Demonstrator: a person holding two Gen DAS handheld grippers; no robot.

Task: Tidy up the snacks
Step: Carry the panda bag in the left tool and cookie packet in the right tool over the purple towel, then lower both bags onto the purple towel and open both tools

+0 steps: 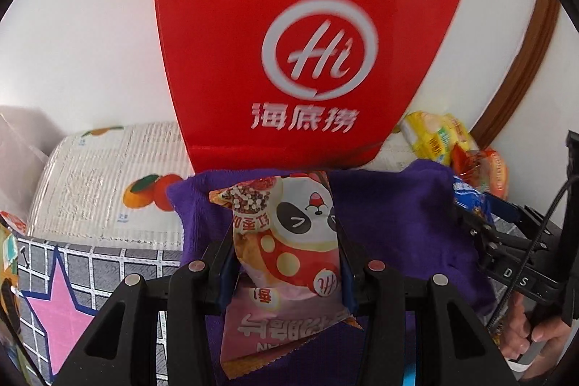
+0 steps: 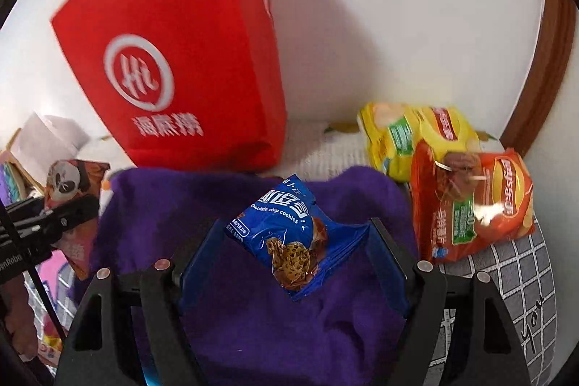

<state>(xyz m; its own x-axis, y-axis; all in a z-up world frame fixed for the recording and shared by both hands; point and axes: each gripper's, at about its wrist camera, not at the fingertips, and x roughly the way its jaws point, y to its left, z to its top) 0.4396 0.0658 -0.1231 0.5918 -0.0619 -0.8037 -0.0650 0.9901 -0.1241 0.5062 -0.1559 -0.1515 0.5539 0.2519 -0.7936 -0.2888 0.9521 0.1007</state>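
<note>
Both your grippers carry a snack, nothing visibly bagged yet, so the task looks early or mid-way at best.

Left gripper point(image 1: 286, 263): jaws narrowed and clamped on the panda snack packet point(image 1: 289, 241), which stands upright between the fingers, its lower end hanging down toward the camera. Right gripper point(image 2: 293, 248): jaws spread wide, yet the blue cookie packet point(image 2: 286, 234) spans the gap; its right edge looks pinched against the right finger, and the left-side contact is hard to confirm. Judged as holding it, loosely.

Purple cloth point(image 2: 253, 313) lies directly under and ahead of both grippers. The red paper bag point(image 1: 289, 42) stands just beyond the cloth, straight ahead of your left gripper and ahead-left of your right; its opening is out of view, so what's inside cannot be told. Likely the destination, but that's a guess.

Left to do: a yellow chip bag point(image 2: 409, 136) and an orange chip bag point(image 2: 470, 201) sit ahead-right of your right gripper, just beside the cloth, touching each other. More wrappers show at the far left edge of the left wrist view, too cropped to name. Both held packets await placing too.
</note>
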